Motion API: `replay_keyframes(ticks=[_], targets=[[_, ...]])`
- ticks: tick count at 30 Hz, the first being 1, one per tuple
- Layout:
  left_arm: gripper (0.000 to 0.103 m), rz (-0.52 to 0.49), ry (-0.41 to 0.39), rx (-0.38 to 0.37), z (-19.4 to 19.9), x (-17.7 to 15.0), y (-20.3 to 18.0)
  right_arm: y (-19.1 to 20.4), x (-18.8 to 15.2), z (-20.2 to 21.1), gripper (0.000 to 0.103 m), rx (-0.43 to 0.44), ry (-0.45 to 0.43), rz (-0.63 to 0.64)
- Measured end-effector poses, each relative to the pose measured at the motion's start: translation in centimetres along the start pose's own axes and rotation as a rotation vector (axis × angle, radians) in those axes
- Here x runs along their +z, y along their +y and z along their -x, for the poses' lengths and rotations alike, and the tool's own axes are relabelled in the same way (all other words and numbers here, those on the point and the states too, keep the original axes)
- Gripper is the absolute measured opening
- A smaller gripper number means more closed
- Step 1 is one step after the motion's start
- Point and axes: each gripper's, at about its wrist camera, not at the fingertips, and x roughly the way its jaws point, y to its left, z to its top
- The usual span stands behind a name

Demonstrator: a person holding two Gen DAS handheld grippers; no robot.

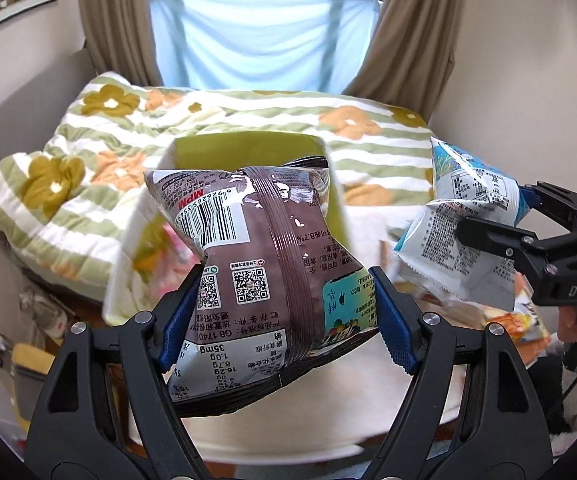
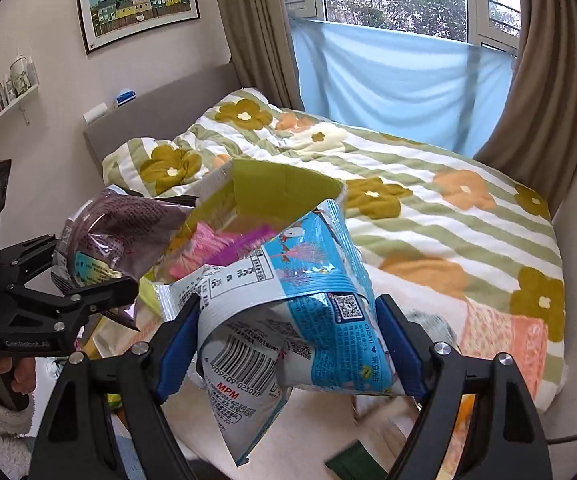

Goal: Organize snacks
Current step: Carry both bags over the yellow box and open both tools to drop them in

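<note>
My jaws are both about half spread and clamped on bags: the left gripper (image 1: 284,316) pinches a brown bag (image 1: 264,256), the right gripper (image 2: 288,344) a blue bag (image 2: 308,304), both held in the air above the table (image 1: 308,432) in front of the bed (image 2: 428,220). Ahead stands an open box (image 1: 244,148), olive inside, with pink packets already in it. I judge sorting partly done; these two and an orange packet (image 1: 520,320) on the table remain. The bags are glossy, crinkled, air-puffed foil.
</note>
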Motion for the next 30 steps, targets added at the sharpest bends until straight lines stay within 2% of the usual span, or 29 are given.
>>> replay_keyframes(ticks=[4, 7, 12, 15, 17, 20, 26, 30], targets=[[0.076, -0.025, 0.028, -0.016, -2.4, 2.5, 3.8, 2.2, 2.8, -3.4, 0.081, -0.012, 0.005, 0.0], [0.076, -0.042, 0.083, -0.04, -5.0, 3.8, 6.4, 3.6, 4.2, -5.7, 0.081, -0.032, 0.02, -0.015], [0.077, -0.093, 0.158, -0.09, -8.3, 3.5, 8.6, 4.1, 5.1, -8.3, 0.081, -0.068, 0.057, -0.076], [0.083, -0.131, 0.186, -0.114, -9.8, 2.8, 9.3, 4.4, 5.2, -9.3, 0.081, -0.096, 0.076, -0.122], [0.1, -0.142, 0.192, -0.123, -10.5, 2.4, 9.9, 4.7, 5.1, -9.8, 0.081, -0.117, 0.088, -0.143], [0.103, -0.133, 0.199, -0.139, -10.6, 1.9, 10.3, 4.7, 4.8, -10.4, 0.081, -0.135, 0.117, -0.164], [0.103, -0.079, 0.189, -0.088, -9.5, 0.8, 11.5, 5.4, 4.8, -10.9, 0.081, -0.124, 0.128, -0.143], [0.103, 0.002, 0.181, -0.042, -8.6, 0.2, 13.2, 6.4, 4.5, -11.6, 0.081, -0.099, 0.122, -0.11]])
